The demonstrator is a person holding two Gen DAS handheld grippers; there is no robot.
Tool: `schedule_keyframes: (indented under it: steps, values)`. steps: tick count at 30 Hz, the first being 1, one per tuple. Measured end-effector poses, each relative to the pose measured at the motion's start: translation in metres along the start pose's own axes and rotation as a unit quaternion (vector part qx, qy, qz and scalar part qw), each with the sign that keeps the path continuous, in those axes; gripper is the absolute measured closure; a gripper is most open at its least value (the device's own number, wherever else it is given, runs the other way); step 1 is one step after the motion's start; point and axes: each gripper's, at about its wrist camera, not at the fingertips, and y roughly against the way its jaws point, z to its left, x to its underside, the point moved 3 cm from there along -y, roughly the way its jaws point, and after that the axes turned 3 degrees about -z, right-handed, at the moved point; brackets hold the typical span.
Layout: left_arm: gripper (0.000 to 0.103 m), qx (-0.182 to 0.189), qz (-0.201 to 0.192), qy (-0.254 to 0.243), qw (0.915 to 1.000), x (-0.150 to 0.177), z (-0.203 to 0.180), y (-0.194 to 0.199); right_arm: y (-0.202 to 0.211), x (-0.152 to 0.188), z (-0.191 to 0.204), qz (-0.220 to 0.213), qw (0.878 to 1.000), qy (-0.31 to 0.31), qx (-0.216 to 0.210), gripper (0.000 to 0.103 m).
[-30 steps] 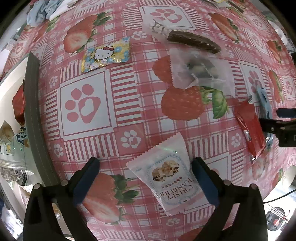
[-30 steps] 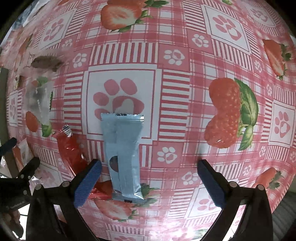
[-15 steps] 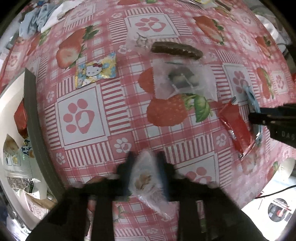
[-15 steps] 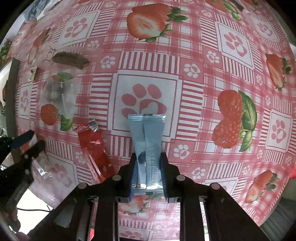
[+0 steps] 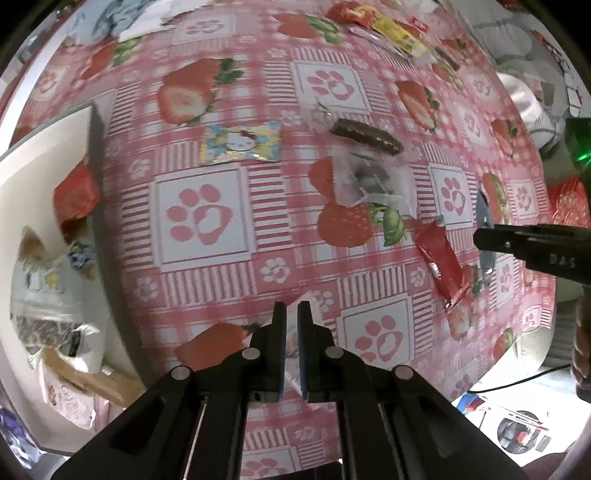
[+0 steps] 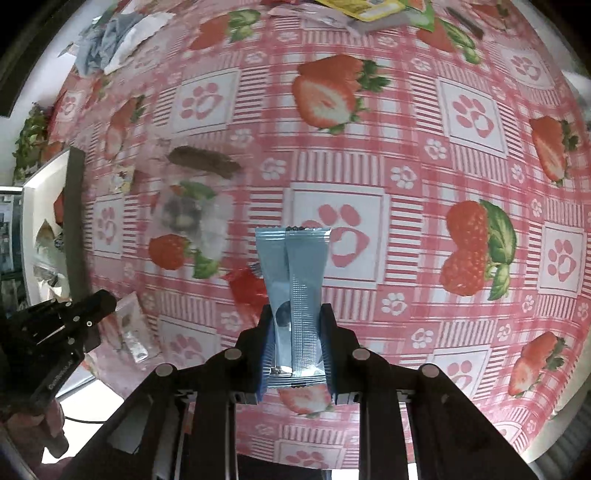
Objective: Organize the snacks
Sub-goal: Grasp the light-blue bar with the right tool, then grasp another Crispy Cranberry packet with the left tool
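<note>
My left gripper [image 5: 291,314] is shut on the white cranberry crisp packet [image 5: 293,332], seen edge-on between the jaws and lifted above the tablecloth. It also shows in the right wrist view [image 6: 129,328], hanging from the left gripper [image 6: 101,301]. My right gripper [image 6: 297,314] is shut on a light blue snack bar packet [image 6: 295,280] and holds it above the table. The right gripper shows in the left wrist view [image 5: 480,236] at the right edge.
A red packet [image 5: 441,264], a clear packet [image 5: 373,181], a brown bar [image 5: 365,134] and a Hello Kitty packet [image 5: 240,144] lie on the strawberry tablecloth. A white box [image 5: 48,155] holding snacks stands at the left. More packets [image 5: 391,26] lie at the far edge.
Both grippers closed from wide open on their packets and lifted them off the tablecloth. The table now looks farther away in both views.
</note>
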Motion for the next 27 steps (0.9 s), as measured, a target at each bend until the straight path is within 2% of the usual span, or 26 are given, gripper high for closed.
schedule_keyframes:
  steps: [3, 5, 6, 7, 8, 9, 11, 14, 16, 18, 20, 21, 25, 27]
  values:
    - [0.096, 0.007, 0.007, 0.015, 0.9998, 0.011, 0.011, 0.007, 0.005, 0.001, 0.016, 0.0, 1.0, 0.008, -0.005, 0.079]
    - [0.096, -0.004, 0.022, 0.039, 0.999, 0.027, 0.004, 0.008, 0.002, 0.001, 0.022, 0.001, 1.0, 0.011, -0.009, 0.079]
    - [0.088, -0.012, 0.036, 0.06, 0.9975, 0.032, 0.008, 0.003, 0.001, 0.001, 0.023, 0.002, 1.0, 0.013, -0.01, 0.079]
    - [0.065, -0.013, 0.049, 0.079, 0.9956, 0.036, 0.009, -0.001, 0.001, 0.002, 0.024, 0.003, 1.0, 0.015, -0.011, 0.079]
    - [0.051, -0.014, 0.059, 0.099, 0.9933, 0.039, 0.011, -0.006, 0.001, 0.003, 0.026, 0.006, 1.0, 0.017, -0.012, 0.079]
    - [0.033, -0.014, 0.062, 0.116, 0.9912, 0.042, 0.011, -0.009, 0.003, 0.004, 0.025, 0.007, 1.0, 0.018, -0.012, 0.079]
    - [0.031, -0.008, 0.054, 0.138, 0.9889, 0.044, 0.006, -0.011, -0.002, 0.006, 0.025, 0.01, 1.0, 0.02, -0.012, 0.079]
    - [0.026, -0.021, 0.063, 0.121, 0.9904, 0.045, -0.011, -0.021, -0.001, 0.008, 0.025, 0.014, 1.0, 0.025, -0.012, 0.079]
    - [0.025, -0.046, 0.083, 0.119, 0.9883, 0.046, -0.015, -0.034, -0.003, 0.01, 0.025, 0.017, 0.999, 0.028, -0.011, 0.079]
    - [0.027, -0.063, 0.078, 0.12, 0.9876, 0.045, -0.019, -0.036, -0.003, 0.011, 0.027, 0.018, 0.999, 0.03, -0.013, 0.079]
    - [0.047, -0.071, 0.074, 0.101, 0.9896, 0.043, -0.024, -0.033, -0.001, 0.011, 0.03, 0.015, 0.999, 0.028, -0.017, 0.079]
    - [0.062, -0.067, 0.069, 0.085, 0.9917, 0.042, -0.027, -0.03, 0.001, 0.012, 0.033, 0.013, 0.999, 0.029, -0.02, 0.079]
    - [0.062, -0.044, 0.069, 0.08, 0.9934, 0.041, -0.032, -0.029, 0.005, 0.011, 0.044, 0.012, 0.999, 0.042, -0.027, 0.079]
    - [0.062, -0.042, 0.052, 0.067, 0.9955, 0.043, -0.031, -0.018, 0.005, 0.01, 0.05, 0.012, 0.998, 0.045, -0.031, 0.079]
